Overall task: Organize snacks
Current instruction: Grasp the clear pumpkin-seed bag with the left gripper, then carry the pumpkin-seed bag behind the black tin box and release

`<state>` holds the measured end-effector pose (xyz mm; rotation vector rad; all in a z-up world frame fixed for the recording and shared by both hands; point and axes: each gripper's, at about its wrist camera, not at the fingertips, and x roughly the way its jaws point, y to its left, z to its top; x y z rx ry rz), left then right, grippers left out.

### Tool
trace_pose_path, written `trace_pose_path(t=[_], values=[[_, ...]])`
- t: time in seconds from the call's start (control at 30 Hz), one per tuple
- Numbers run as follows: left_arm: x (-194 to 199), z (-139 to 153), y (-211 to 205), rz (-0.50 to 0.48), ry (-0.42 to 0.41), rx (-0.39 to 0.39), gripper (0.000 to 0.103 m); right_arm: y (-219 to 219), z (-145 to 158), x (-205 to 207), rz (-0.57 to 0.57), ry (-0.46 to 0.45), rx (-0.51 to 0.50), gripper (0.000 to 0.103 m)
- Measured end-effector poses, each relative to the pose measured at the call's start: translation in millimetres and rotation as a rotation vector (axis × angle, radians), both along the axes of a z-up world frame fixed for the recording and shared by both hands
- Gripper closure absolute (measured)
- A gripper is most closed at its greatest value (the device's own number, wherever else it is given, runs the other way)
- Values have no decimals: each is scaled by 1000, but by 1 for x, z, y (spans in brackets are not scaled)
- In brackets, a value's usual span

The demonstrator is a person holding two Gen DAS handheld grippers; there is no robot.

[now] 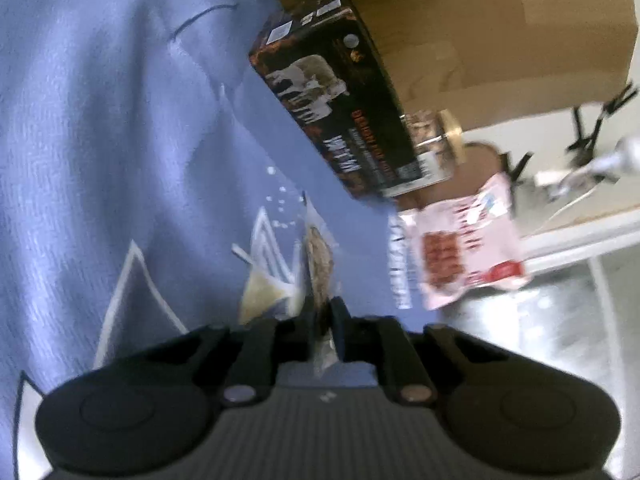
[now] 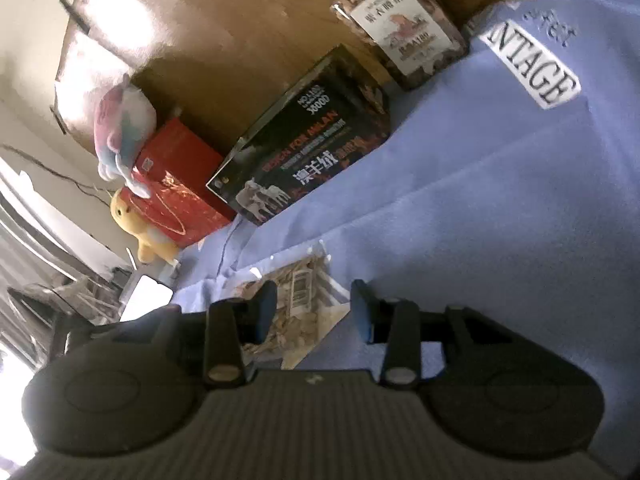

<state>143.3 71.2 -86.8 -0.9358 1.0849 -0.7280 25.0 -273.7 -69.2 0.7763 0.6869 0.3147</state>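
Observation:
My left gripper [image 1: 322, 320] is shut on a clear snack packet [image 1: 320, 260] with brown contents, held edge-on above the blue cloth [image 1: 120, 140]. A second clear packet [image 1: 266, 292] with pale contents lies on the cloth just left of it. A pink snack bag [image 1: 464, 248] lies to the right. My right gripper [image 2: 314, 312] is open above a clear packet of pale sticks [image 2: 296, 304] that lies on the blue cloth [image 2: 500, 220] between and under its fingers.
A black box [image 1: 340, 100] [image 2: 308, 148] and a clear jar with a gold lid [image 1: 436, 140] [image 2: 396, 24] stand at the cloth's far edge against a cardboard box [image 1: 480, 20]. A red box [image 2: 176, 184] and plush toys [image 2: 124, 120] sit left of them.

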Motion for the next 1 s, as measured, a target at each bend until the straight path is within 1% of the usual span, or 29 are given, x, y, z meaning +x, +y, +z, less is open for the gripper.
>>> trace_pose_path(t=[0.07, 0.17, 0.23, 0.3, 0.33, 0.37, 0.4, 0.43, 0.47, 0.5, 0.53, 0.63, 0.73, 0.8, 0.87, 0.93, 0.97, 1.0], values=[[-1, 6, 4, 1, -13, -56, 95, -3, -2, 2, 4, -1, 42, 57], [-2, 15, 8, -3, -35, -119, 95, -5, -3, 6, 22, -2, 98, 53], [-2, 22, 8, -4, -51, -135, 95, -5, -3, 9, 31, -2, 128, 51], [-1, 29, 7, -7, -64, -150, 95, -6, -4, 10, 39, -4, 165, 46], [0, 31, 6, -9, -71, -156, 95, -8, -5, 11, 47, -3, 203, 42], [2, 34, 5, -13, -82, -159, 95, -10, -7, 12, 59, 0, 264, 42], [3, 37, 3, -18, -90, -151, 95, -13, -12, 14, 80, 13, 350, 42], [6, 40, 0, -25, -96, -136, 95, -14, -16, 17, 105, 24, 419, 52], [8, 44, -3, -25, -110, -108, 95, -13, -17, 21, 133, 28, 463, 76], [13, 49, -6, -25, -131, -57, 95, -12, -14, 24, 145, 31, 459, 77], [18, 55, -9, -23, -151, -14, 95, -12, -7, 27, 137, 16, 422, 82], [37, 81, -20, -20, -239, 89, 91, -7, 28, 44, 129, -75, 283, 85], [58, 113, -37, 18, -375, 239, 88, 4, 65, 72, 120, -166, 117, 85], [78, 128, -49, 52, -444, 350, 84, 13, 81, 98, 115, -209, 26, 84], [99, 129, -59, 84, -479, 453, 80, 21, 87, 129, 106, -226, -48, 84], [115, 121, -72, 127, -516, 607, 74, 31, 85, 157, 92, -231, -138, 84], [120, 116, -81, 153, -539, 700, 67, 37, 83, 167, 82, -239, -207, 81], [123, 111, -87, 159, -560, 762, 65, 44, 80, 174, 67, -245, -286, 81]])
